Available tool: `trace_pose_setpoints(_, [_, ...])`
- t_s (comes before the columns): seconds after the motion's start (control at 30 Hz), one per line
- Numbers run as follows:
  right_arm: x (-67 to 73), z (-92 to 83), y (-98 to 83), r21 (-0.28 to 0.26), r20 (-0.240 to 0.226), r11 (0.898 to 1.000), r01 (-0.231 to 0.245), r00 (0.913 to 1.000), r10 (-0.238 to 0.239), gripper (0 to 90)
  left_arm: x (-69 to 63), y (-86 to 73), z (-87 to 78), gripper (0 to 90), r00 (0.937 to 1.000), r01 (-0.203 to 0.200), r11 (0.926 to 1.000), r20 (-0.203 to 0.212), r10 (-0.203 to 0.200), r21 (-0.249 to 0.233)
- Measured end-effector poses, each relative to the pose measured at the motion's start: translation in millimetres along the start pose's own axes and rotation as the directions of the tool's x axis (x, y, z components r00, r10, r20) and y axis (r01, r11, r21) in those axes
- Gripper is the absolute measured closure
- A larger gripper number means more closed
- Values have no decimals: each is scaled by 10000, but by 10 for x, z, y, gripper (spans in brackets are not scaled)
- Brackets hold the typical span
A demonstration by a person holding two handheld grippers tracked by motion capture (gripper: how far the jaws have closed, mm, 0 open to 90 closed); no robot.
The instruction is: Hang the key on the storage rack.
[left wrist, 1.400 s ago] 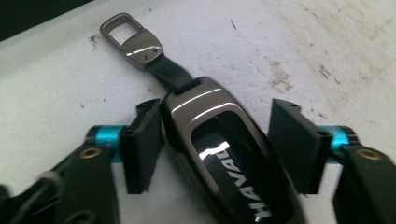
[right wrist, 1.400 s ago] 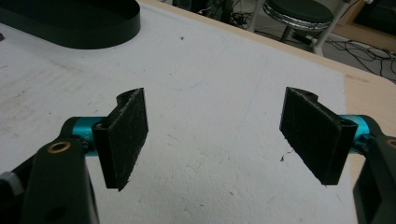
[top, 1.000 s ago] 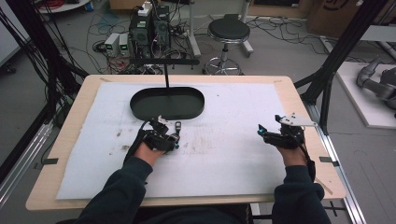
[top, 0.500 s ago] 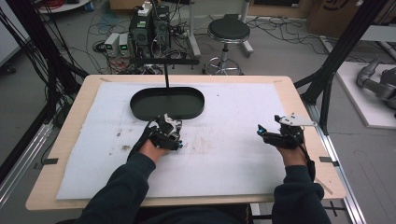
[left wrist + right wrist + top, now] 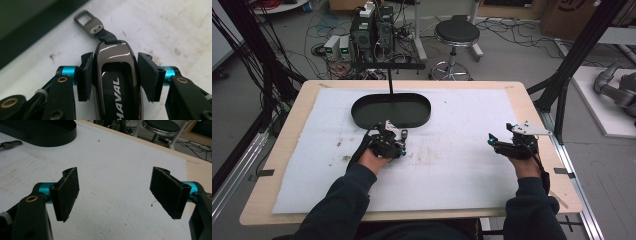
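while right gripper (image 5: 113, 195) gapes, left gripper (image 5: 113, 75) clamps key fob (image 5: 115, 82).

Even, soft overhead light leaves the white foam-covered surface (image 5: 452, 165) bright with faint shadows, while the glossy dark metallic key fob (image 5: 116, 75) shows white glare streaks and the near black gripper pads (image 5: 66, 192) blur slightly.
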State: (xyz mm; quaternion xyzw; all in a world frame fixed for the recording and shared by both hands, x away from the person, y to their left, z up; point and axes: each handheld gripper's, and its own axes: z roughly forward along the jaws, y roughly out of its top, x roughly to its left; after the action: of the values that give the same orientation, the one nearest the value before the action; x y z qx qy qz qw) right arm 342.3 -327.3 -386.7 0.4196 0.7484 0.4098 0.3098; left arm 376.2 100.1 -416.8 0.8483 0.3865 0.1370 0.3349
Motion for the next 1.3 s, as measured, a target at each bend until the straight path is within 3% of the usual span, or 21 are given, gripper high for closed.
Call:
trace_pose_setpoints(0.17, [4, 4, 1, 41, 20, 10000, -4, 10000, 4, 240, 159, 79, -293, 486, 9996, 209, 9951, -182, -228, -968])
trace_pose_setpoints(0.27, [-4, 0, 5, 12, 48, 10000, -36, 10000, 36, 240, 205, 112, -380, 486, 9992, 237, 9926, -294, -273, -1190])
trace_pose_setpoints(0.33, [-4, -4, 7, -7, 38, 9999, -104, 9999, 104, 241, 278, 154, -505, 486, 9984, 287, 9860, -425, -362, -1642])
trace_pose_setpoints(0.43, [-9, -6, 8, -54, 36, 10000, -56, 10000, 57, 241, 323, 178, -583, 487, 9977, 296, 9819, -548, -406, -1869])
trace_pose_setpoints(0.53, [-9, -9, 11, -79, 17, 9999, -115, 9999, 115, 241, 401, 203, -692, 486, 9961, 374, 9730, -697, -546, -2278])
trace_pose_setpoints(0.57, [-10, -8, 13, -143, 7, 9998, -109, 9999, 109, 241, 473, 224, -767, 486, 9942, 612, 9638, -695, -819, -2595])
trace_pose_setpoints(0.63, [-11, -12, 14, -157, 17, 9998, -113, 9999, 113, 241, 509, 237, -806, 487, 9937, 631, 9599, -725, -859, -2731])
trace_pose_setpoints(0.67, [-12, -16, 15, -161, 0, 9998, -141, 9999, 141, 241, 581, 270, -884, 487, 9920, 720, 9520, -777, -993, -2975])
trace_pose_setpoints(0.73, [-14, -16, 16, -194, 0, 9997, -170, 9999, 170, 241, 616, 289, -924, 487, 9909, 711, 9491, -873, -1025, -3068])
trace_pose_setpoints(0.97, [-21, -18, 23, -306, 13, 9994, -152, 9999, 152, 241, 910, 468, -1157, 486, 9829, 886, 9257, -1185, -1412, -3678])
trace_pose_setpoints(1.07, [-14, -11, 29, -345, -21, 9994, -64, 10000, 64, 243, 1068, 591, -1248, 486, 9783, 869, 9241, -1435, -1498, -3721])
trace_pose_setpoints(1.3, [-24, -15, 29, -416, -57, 9991, -106, 9999, 103, 243, 1251, 765, -1332, 486, 9689, 837, 9182, -1837, -1658, -3873])
